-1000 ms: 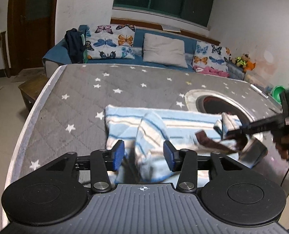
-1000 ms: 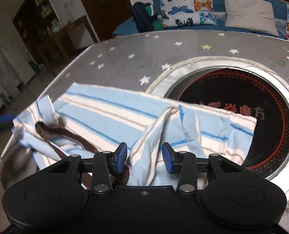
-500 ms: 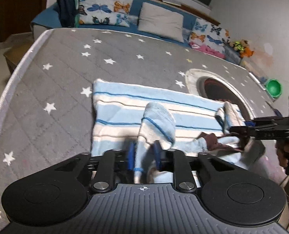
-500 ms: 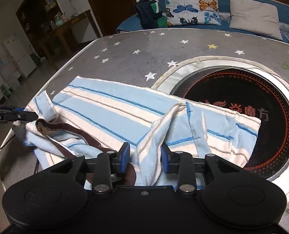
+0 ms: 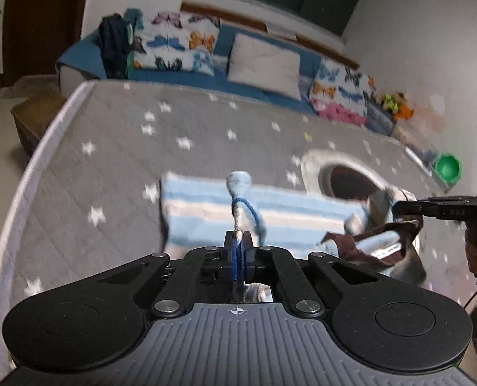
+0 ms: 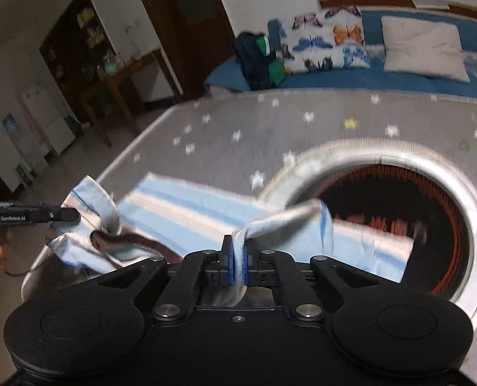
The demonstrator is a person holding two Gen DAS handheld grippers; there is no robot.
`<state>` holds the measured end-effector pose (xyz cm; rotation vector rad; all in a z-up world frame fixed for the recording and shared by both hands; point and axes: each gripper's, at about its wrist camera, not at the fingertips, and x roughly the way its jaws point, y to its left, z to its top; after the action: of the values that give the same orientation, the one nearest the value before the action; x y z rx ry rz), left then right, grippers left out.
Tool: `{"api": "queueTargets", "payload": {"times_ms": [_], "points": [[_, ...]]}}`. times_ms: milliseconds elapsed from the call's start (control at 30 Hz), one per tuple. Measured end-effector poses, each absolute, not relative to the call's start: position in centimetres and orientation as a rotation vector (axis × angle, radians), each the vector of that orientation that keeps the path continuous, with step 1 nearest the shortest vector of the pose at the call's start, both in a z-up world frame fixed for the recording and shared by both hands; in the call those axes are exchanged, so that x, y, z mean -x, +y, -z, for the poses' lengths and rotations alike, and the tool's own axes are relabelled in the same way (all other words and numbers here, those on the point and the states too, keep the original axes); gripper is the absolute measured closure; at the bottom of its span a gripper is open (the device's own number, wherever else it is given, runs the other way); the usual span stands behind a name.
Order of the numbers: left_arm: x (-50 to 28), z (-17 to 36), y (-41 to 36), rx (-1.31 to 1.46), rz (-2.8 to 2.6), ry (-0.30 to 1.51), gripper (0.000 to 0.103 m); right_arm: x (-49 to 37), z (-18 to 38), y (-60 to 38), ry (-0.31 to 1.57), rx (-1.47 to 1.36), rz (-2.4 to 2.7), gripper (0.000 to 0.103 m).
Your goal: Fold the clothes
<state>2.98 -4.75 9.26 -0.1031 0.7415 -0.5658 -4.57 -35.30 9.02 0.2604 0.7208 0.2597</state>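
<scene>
A blue-and-white striped shirt [image 5: 212,215] with a brown collar [image 5: 367,241] lies on the grey star-patterned table cover [image 5: 110,160]. My left gripper [image 5: 238,241] is shut on a bunched fold of its near edge, which stands up between the blue pads. My right gripper [image 6: 237,251] is shut on the other near corner of the striped shirt [image 6: 180,215]. In the left wrist view the right gripper [image 5: 399,207] reaches in from the right. In the right wrist view the left gripper [image 6: 74,217] shows at the left, holding cloth.
A round opening with a silver rim [image 6: 473,212] and a dark red hob lies in the table, partly under the shirt. Behind stand a blue sofa [image 5: 257,87] with butterfly cushions, a green bowl [image 5: 447,167] and a wooden bench [image 5: 36,112] at the left.
Both grippers went from open around folds of the shirt to shut on them. The pinched cloth has risen off the table, and the views are blurred with motion.
</scene>
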Motion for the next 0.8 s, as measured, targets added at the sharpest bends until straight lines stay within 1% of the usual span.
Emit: {"api": "queueTargets", "payload": {"times_ms": [233,367,467,500,600,733,800], "points": [[-11.0,-15.5,-4.1,0.182,0.421,0.593,0.101,-2.0,-13.6,-36.9,0.622,-0.295,-0.157,0.098],[-15.3,-20.2,-4.2,0.235,0.36,0.502,0.101,-6.0,-18.1,-37.5,0.525,-0.28,-0.094,0.098],[-15.9,-23.0,-3.8,0.287,0.352,0.421,0.101,-7.9,-21.4,-37.3,0.445,-0.24,-0.056,0.098],[-16.1,-23.9,-3.6,0.305,0.35,0.395,0.101,-8.7,-23.5,-37.3,0.391,-0.225,-0.041,0.098],[-16.6,-26.5,-3.2,0.358,0.343,0.314,0.101,-9.1,-26.6,-37.2,0.304,-0.211,-0.032,0.098],[-17.4,-30.1,-2.6,0.427,0.332,0.206,0.101,-8.3,-28.4,-36.7,0.189,-0.193,-0.036,0.098],[-16.0,-30.5,-2.6,0.429,0.362,0.217,0.101,-7.5,-28.3,-36.8,0.161,-0.197,-0.049,0.098]]}}
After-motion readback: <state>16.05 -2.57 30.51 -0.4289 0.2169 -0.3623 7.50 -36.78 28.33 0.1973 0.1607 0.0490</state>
